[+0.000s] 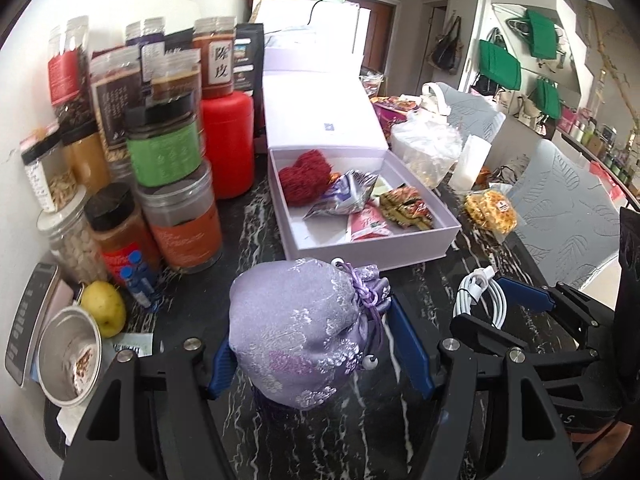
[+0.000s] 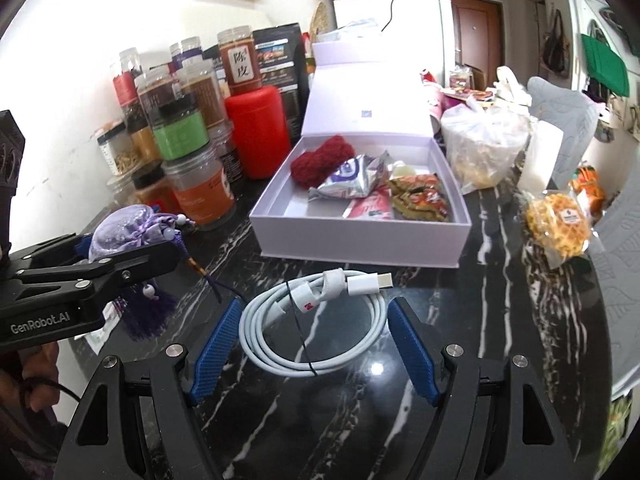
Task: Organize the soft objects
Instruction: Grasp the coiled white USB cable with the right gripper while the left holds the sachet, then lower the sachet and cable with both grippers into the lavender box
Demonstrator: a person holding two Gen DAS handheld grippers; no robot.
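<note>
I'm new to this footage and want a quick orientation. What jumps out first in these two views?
The lilac pouch stands out first, held in the left tool just in front of the open lilac box. Beside it, the right tool holds a coiled white cable above the dark marbled table. Inside the box, a red woolly heart lies at the back left corner next to some snack packets.

One open box [image 2: 360, 240] — inside it one red yarn ball [image 2: 322, 160], three snack packets [image 2: 356, 180]. One purple pouch [image 1: 304, 332]. One white cable coil [image 2: 316, 320]. One red canister [image 2: 258, 132]. One waffle pack [image 2: 558, 226]. One apple [image 1: 103, 307], one steel cup [image 1: 70, 354]. Two grippers — left [image 1: 320, 356], right [image 2: 312, 344]. Jars [image 1: 176, 184] by the wall: too crowded to count exactly.
</note>
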